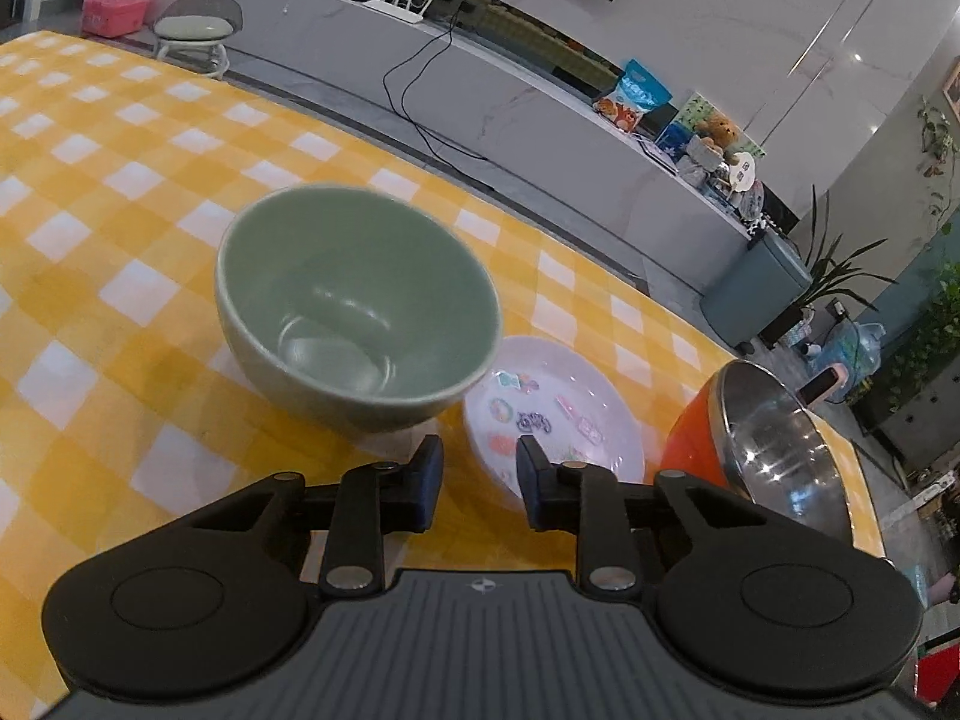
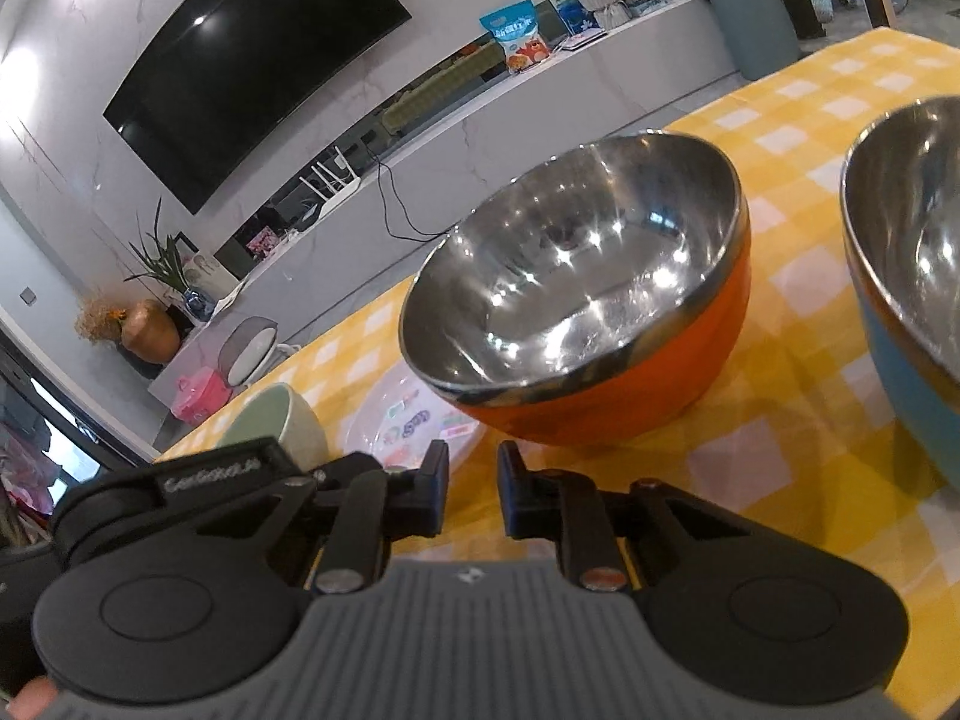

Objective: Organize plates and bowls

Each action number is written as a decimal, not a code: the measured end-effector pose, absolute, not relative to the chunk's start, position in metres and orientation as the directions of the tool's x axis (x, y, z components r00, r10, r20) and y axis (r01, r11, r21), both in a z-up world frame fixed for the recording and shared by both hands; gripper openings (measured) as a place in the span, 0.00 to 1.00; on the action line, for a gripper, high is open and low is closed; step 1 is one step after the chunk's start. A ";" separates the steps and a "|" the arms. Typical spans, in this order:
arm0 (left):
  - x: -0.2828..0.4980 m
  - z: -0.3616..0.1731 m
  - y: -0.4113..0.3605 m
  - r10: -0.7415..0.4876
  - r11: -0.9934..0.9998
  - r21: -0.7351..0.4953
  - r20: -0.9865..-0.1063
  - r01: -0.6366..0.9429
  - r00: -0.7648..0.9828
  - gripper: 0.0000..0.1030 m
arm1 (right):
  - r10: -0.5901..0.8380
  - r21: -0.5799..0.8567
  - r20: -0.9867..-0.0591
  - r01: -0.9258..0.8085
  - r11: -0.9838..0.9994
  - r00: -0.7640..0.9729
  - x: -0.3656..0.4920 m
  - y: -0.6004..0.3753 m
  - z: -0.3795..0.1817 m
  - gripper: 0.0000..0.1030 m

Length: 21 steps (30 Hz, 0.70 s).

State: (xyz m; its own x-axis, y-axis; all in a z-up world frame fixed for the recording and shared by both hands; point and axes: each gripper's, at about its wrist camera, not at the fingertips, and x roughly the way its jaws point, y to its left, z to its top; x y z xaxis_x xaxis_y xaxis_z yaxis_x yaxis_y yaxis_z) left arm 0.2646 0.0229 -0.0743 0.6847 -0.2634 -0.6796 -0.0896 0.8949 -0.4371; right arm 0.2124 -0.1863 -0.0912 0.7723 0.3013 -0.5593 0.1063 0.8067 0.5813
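A green bowl [image 1: 360,306] stands upright on the yellow checked tablecloth [image 1: 120,240], just ahead of my left gripper [image 1: 478,468], which is open and empty. A white plate with stickers [image 1: 558,414] lies right of the green bowl. An orange steel-lined bowl [image 1: 762,438] stands further right. In the right wrist view the orange bowl [image 2: 588,300] is straight ahead of my right gripper [image 2: 474,468], which is open and empty. A blue steel-lined bowl [image 2: 906,276] stands at the right. The plate [image 2: 414,420] and green bowl [image 2: 276,420] show at the left.
The table's far edge [image 1: 384,144] runs behind the bowls. Beyond it are a grey TV bench [image 1: 540,90], a stool [image 1: 192,30], a pink box [image 1: 114,6] and a teal bin [image 1: 756,282]. The left gripper's body [image 2: 180,480] shows beside my right gripper.
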 end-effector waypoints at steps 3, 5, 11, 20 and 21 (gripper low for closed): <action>0.266 -0.072 0.021 -0.263 0.903 -0.421 -0.691 -0.080 0.673 0.09 | 0.308 0.581 -0.560 0.100 0.808 0.769 0.213 -0.186 -0.092 0.17; 0.265 -0.069 0.019 -0.248 0.914 -0.397 -0.704 -0.079 0.666 0.06 | 0.308 0.580 -0.559 0.098 0.809 0.770 0.211 -0.186 -0.092 0.17; 0.252 -0.058 0.021 -0.255 0.933 -0.358 -0.731 -0.038 0.634 0.03 | 0.307 0.581 -0.559 0.100 0.808 0.770 0.212 -0.189 -0.089 0.18; 0.240 -0.055 0.023 -0.252 0.950 -0.311 -0.778 -0.004 0.576 0.02 | 0.284 0.540 -0.592 0.110 0.834 0.754 0.210 -0.184 -0.091 0.12; 0.239 -0.055 0.023 -0.251 0.951 -0.308 -0.778 -0.001 0.576 0.02 | 0.285 0.538 -0.593 0.107 0.836 0.753 0.210 -0.183 -0.091 0.08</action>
State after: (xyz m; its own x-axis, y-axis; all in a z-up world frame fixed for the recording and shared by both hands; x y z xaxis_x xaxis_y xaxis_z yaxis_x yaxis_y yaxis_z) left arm 0.2392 0.0233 -0.0551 0.5761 -0.2512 -0.7778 -0.0015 0.9513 -0.3083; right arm 0.2096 -0.1826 -0.0909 0.7530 0.2851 -0.5930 0.1070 0.8362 0.5379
